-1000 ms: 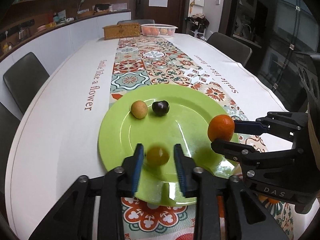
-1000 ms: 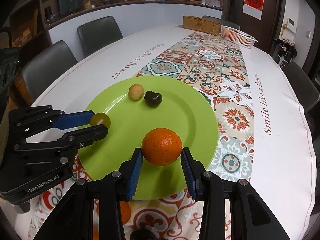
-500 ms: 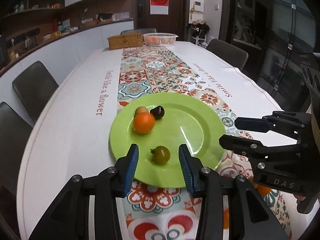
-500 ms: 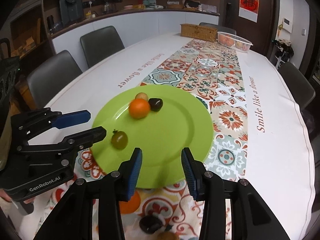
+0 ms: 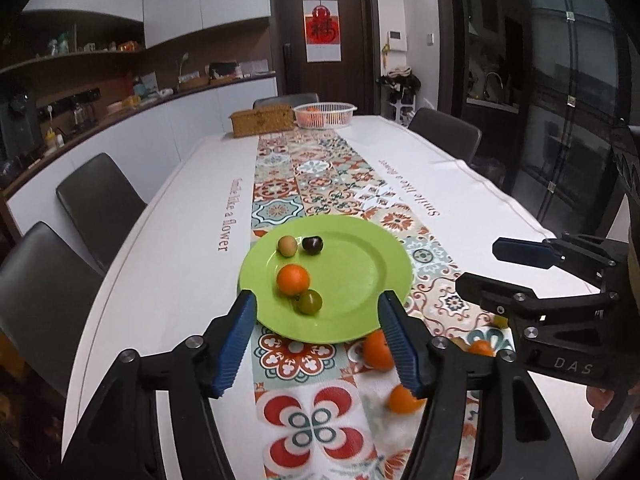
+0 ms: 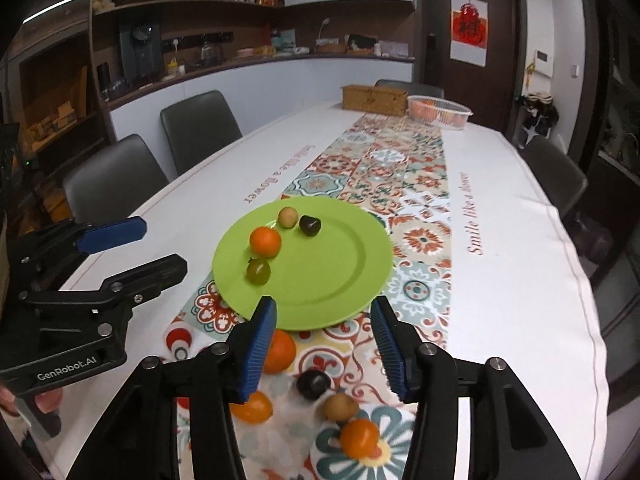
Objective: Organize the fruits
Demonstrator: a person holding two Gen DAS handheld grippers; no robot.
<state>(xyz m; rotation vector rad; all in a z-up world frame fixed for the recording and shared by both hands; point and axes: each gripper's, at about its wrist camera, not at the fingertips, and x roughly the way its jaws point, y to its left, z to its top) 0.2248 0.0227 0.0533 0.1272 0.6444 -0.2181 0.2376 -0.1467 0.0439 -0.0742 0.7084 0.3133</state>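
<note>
green tomato on plate, stem toward orange

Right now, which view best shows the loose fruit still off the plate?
The right wrist view: near the green plate, the loose fruit shows as five separate pieces on the runner. The left wrist view shows fewer, partly hidden behind the jaws.

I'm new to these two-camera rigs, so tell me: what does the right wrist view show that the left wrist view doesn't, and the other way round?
Only the right wrist view shows the dark round fruit and tan round fruit lying loose on the patterned table runner, plus the left tool. Only the left wrist view shows the right tool. Both show the round green plate holding four fruits, and both tools open and empty.
</note>
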